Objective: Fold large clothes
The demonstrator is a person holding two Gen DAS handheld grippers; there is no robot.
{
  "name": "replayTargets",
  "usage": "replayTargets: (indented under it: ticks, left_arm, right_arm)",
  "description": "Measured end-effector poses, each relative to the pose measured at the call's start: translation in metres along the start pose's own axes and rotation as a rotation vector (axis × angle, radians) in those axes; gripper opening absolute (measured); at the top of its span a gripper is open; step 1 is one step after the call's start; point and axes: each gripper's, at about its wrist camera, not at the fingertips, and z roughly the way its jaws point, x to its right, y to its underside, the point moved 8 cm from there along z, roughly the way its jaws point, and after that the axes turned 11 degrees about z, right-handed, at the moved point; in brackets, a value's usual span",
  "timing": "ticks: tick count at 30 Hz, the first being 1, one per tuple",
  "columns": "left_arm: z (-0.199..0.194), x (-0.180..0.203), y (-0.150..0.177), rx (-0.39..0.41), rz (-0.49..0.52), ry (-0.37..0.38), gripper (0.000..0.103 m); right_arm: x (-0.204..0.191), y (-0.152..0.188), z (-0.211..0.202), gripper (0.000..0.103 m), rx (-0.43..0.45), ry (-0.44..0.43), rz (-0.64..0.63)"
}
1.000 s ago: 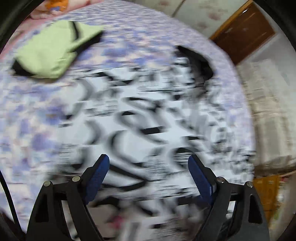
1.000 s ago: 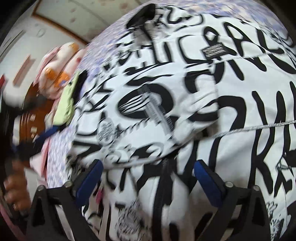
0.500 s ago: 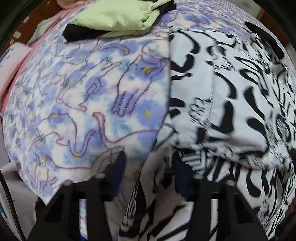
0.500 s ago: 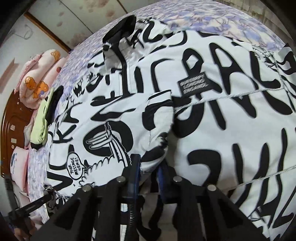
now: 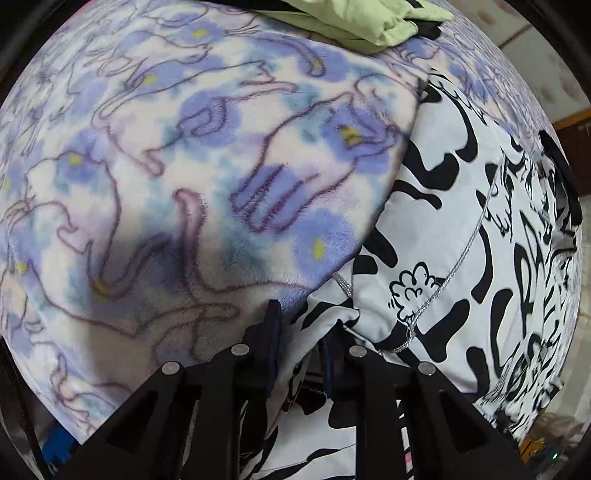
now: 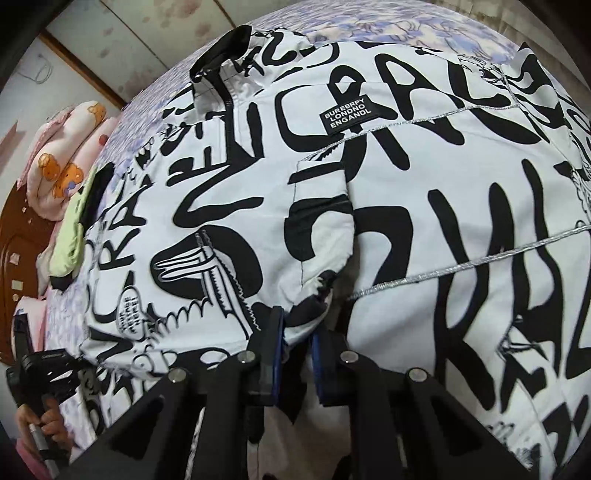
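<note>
A large white jacket with black graffiti lettering (image 6: 424,192) lies spread on a bed, its black collar (image 6: 221,48) at the far end. It also shows in the left wrist view (image 5: 480,229). My left gripper (image 5: 301,332) is shut on the jacket's near left hem. My right gripper (image 6: 297,328) is shut on the jacket's near edge by a sleeve cuff (image 6: 321,229). The left gripper also shows at the lower left of the right wrist view (image 6: 40,369).
A purple and white cat-print blanket (image 5: 203,177) covers the bed. A folded green and black garment (image 5: 362,18) lies at its far side, also in the right wrist view (image 6: 72,236). Pink pillows (image 6: 62,162) and a wooden headboard (image 6: 14,258) stand at the left.
Both grippers went from wide open to shut on the jacket's near edge. The left gripper moved to the jacket's left hem beside the blanket.
</note>
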Motion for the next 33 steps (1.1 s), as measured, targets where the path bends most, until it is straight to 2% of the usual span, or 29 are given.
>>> replayTargets:
  ticks: [3, 5, 11, 14, 15, 17, 18, 19, 20, 22, 25, 27, 29, 31, 33]
  left_arm:
    - [-0.006, 0.009, 0.005, 0.019, 0.070, -0.034, 0.017]
    - [-0.007, 0.011, 0.008, 0.022, 0.082, -0.034, 0.017]
    - [-0.016, 0.010, 0.009, 0.048, 0.105, -0.022, 0.017]
    - [-0.041, 0.038, 0.019, 0.069, 0.142, 0.003, 0.018]
    - [-0.048, 0.040, 0.023, 0.073, 0.153, 0.006, 0.019]
    - [-0.063, 0.044, 0.030, 0.087, 0.192, 0.007, 0.026]
    - [-0.071, 0.050, 0.034, 0.098, 0.227, 0.013, 0.028]
    - [-0.076, 0.054, 0.037, 0.104, 0.249, 0.013, 0.028]
    - [-0.081, 0.061, 0.042, 0.108, 0.285, 0.016, 0.028]
    - [-0.087, 0.084, 0.051, 0.099, 0.375, 0.063, 0.028]
    - [-0.088, 0.119, 0.061, 0.094, 0.470, 0.141, 0.028]
    - [-0.083, 0.144, 0.067, 0.082, 0.526, 0.190, 0.025]
    - [-0.074, 0.169, 0.071, 0.053, 0.561, 0.219, 0.016]
    - [-0.061, 0.184, 0.071, 0.027, 0.575, 0.234, 0.009]
    - [-0.043, 0.196, 0.072, -0.020, 0.601, 0.210, 0.009]
  right_arm:
    - [-0.001, -0.009, 0.011, 0.012, 0.044, 0.015, 0.002]
    - [-0.001, -0.017, 0.014, 0.012, 0.069, 0.021, 0.010]
    - [-0.003, -0.024, 0.012, 0.013, 0.065, 0.018, 0.027]
    - [-0.006, -0.026, -0.003, 0.015, 0.064, 0.018, 0.012]
    - [-0.007, -0.026, -0.009, 0.017, 0.063, 0.025, 0.001]
    - [-0.008, -0.028, -0.020, 0.029, 0.071, 0.069, -0.028]
    - [-0.008, -0.028, -0.024, 0.039, 0.081, 0.085, -0.037]
    - [-0.008, -0.028, -0.031, 0.043, 0.097, 0.102, -0.049]
    - [-0.008, -0.027, -0.038, 0.043, 0.112, 0.110, -0.055]
    - [-0.014, -0.021, -0.051, 0.043, 0.125, 0.085, -0.066]
    - [-0.038, -0.004, -0.053, 0.043, 0.075, -0.025, -0.096]
    - [-0.054, 0.008, -0.044, 0.040, 0.023, -0.080, -0.116]
    - [-0.076, 0.022, -0.029, 0.012, -0.052, -0.153, -0.112]
    - [-0.094, 0.034, -0.014, 0.007, -0.113, -0.198, -0.103]
    - [-0.109, 0.044, -0.001, 0.001, -0.142, -0.239, -0.103]
